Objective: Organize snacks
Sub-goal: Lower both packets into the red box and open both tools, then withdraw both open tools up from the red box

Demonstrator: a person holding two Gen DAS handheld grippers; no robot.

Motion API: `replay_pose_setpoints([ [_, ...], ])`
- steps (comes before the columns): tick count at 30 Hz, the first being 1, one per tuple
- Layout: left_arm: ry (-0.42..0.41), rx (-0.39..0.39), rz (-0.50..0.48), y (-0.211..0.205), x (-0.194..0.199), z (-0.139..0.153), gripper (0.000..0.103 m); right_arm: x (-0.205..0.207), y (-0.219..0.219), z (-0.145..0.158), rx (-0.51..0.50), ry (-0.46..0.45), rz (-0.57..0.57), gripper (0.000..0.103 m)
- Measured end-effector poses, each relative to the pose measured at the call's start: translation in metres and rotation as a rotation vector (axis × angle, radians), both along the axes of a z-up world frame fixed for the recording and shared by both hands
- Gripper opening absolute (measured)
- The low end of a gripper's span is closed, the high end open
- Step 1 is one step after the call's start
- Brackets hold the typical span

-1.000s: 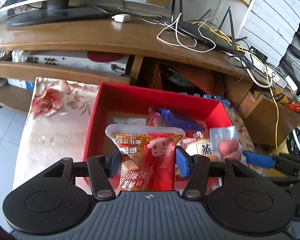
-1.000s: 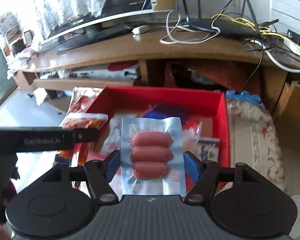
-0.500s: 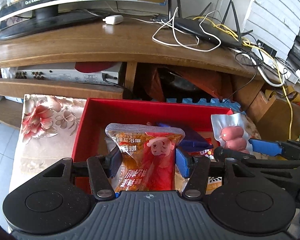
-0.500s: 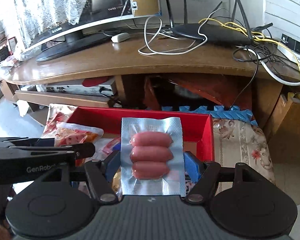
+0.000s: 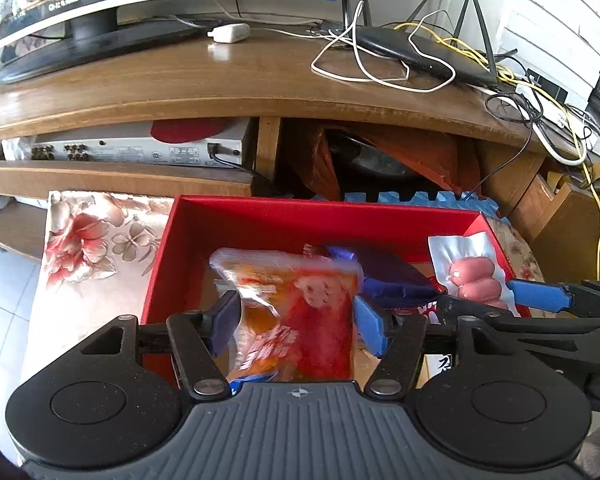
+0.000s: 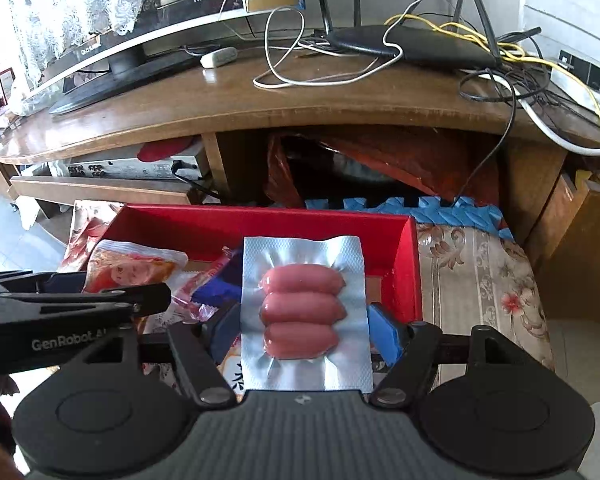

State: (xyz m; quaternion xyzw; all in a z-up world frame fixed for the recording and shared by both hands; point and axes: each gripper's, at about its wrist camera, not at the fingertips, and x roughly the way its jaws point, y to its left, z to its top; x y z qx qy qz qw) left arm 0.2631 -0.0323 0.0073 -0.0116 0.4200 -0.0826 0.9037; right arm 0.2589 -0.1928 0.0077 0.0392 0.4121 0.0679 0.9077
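Observation:
My left gripper [image 5: 296, 320] has spread its jaws a little, and the orange-red snack packet [image 5: 300, 304] between them is blurred and tilting over the red box [image 5: 300, 212]. The packet also shows in the right wrist view [image 6: 132, 268]. My right gripper [image 6: 300, 328] is shut on a clear vacuum pack of three pink sausages [image 6: 302, 312], held over the right part of the red box [image 6: 260, 216]. The sausage pack shows at the right in the left wrist view [image 5: 470, 276]. A dark blue packet [image 5: 384, 276] and other snacks lie in the box.
The box sits on a floral cloth [image 5: 88, 240] in front of a wooden TV stand [image 5: 220, 88]. On the stand are a monitor base [image 5: 84, 40], a router [image 5: 420, 52] and tangled cables. A blue foam mat edge [image 6: 400, 204] lies behind the box.
The left jaws have spread and the orange-red packet has tilted and blurred, slipping from the grip. Both grippers moved forward over the box. The sausage pack stays gripped.

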Motion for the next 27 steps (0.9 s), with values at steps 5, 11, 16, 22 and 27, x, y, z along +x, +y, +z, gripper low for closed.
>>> replay_pose_setpoints([
  [5, -0.002, -0.004, 0.024, 0.003, -0.001, 0.002, 0.078, -0.002, 0.000, 0.003, -0.001, -0.009, -0.004, 0.074],
  [11, -0.020, -0.006, 0.033, 0.007, -0.015, 0.011, 0.087, -0.014, -0.003, 0.015, 0.008, -0.035, -0.022, 0.078],
  [16, -0.049, 0.000, 0.042, 0.011, -0.046, 0.018, 0.097, -0.041, -0.004, 0.025, 0.025, -0.042, -0.023, 0.079],
  [22, -0.100, 0.030, 0.047, 0.014, -0.090, 0.025, 0.103, -0.086, -0.007, 0.032, 0.064, -0.037, -0.038, 0.081],
  [27, -0.105, 0.035, 0.055, 0.016, -0.116, 0.021, 0.103, -0.119, -0.001, 0.029, 0.074, -0.018, -0.033, 0.083],
])
